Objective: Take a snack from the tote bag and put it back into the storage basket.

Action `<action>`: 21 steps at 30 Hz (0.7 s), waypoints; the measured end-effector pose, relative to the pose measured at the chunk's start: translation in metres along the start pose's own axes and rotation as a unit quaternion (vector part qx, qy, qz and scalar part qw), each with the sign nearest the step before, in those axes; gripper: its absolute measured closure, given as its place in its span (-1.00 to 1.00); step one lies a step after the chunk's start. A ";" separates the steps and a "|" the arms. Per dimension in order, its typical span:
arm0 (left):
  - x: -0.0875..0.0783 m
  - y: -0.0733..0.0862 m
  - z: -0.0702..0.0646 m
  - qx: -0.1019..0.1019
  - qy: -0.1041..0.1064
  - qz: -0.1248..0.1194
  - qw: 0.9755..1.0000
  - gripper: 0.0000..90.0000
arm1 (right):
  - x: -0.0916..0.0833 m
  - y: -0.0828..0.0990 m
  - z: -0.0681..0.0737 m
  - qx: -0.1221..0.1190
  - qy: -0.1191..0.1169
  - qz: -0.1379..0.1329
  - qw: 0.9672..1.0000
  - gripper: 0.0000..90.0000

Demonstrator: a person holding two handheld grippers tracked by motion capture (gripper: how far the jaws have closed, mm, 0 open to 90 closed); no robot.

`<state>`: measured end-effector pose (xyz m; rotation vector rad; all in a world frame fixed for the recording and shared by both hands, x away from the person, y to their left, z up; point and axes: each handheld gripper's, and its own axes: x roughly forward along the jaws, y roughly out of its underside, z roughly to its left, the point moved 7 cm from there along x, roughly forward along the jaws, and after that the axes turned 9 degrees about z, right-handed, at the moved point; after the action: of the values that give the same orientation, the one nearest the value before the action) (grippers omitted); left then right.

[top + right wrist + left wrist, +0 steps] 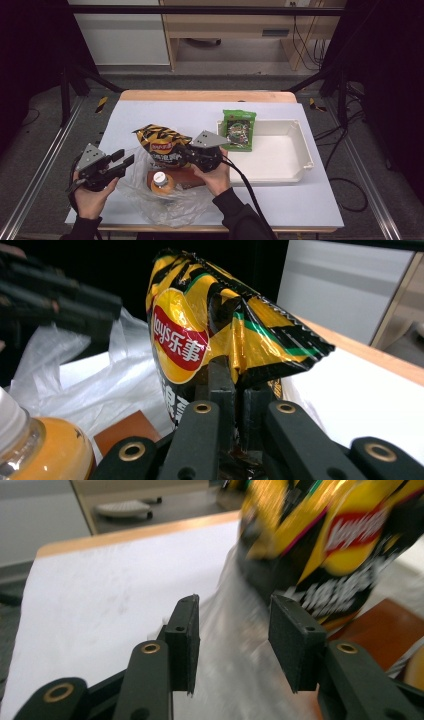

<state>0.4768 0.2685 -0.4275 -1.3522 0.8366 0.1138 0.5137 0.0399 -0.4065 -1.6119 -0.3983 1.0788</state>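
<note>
Yellow and black, the crisp bag (pixel 161 145) stands upright near the middle of the white table (pixel 300 200), its lower end down in the crumpled clear plastic bag (pixel 170 205) that lies at the near edge. The right gripper (pixel 186 151) has the crisp bag by its edge: in the right gripper view the two black jaws are pressed together on a fold of the crisp bag (pixel 200 335) low down, with the red label and the rest of the packet rising above them. The right hand (pixel 216 175) holds that gripper just to the right of the packet.

The left gripper (pixel 125 159) sits to the left of the plastic bag, its tips aimed right, toward the packet. In the left gripper view its jaws stand apart, with nothing pinched between the pads (pixel 185 640); blurred clear plastic (pixel 235 645) lies in the gap beyond them, and the crisp bag (pixel 325 550) looms above and right of the far jaw, near it but not touched.

Inside the plastic bag, just in front of the packet, a bottle of orange drink with a white cap (pixel 161 181) leans against a flat brown box (pixel 187 176). To the right, well clear of both grippers, a white tray (pixel 295 165) holds a green snack packet (pixel 239 129) propped over its back left corner.
</note>
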 end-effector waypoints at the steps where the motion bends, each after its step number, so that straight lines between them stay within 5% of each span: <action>1: 0.004 0.005 0.001 -0.002 0.001 0.009 1.000 0.26 | -0.002 -0.002 0.000 0.000 -0.001 -0.004 1.000 0.93; 10: 0.024 0.028 0.007 -0.012 -0.002 0.046 0.999 0.62 | -0.016 -0.022 0.004 -0.004 -0.009 -0.035 0.999 0.94; 21: 0.031 0.035 0.005 -0.003 -0.001 0.055 0.998 0.59 | -0.045 -0.059 0.011 -0.011 -0.017 -0.069 0.997 0.94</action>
<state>0.4824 0.2701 -0.4740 -1.3120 0.9098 0.2043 0.4976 0.0340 -0.3339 -1.5629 -0.5373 1.0007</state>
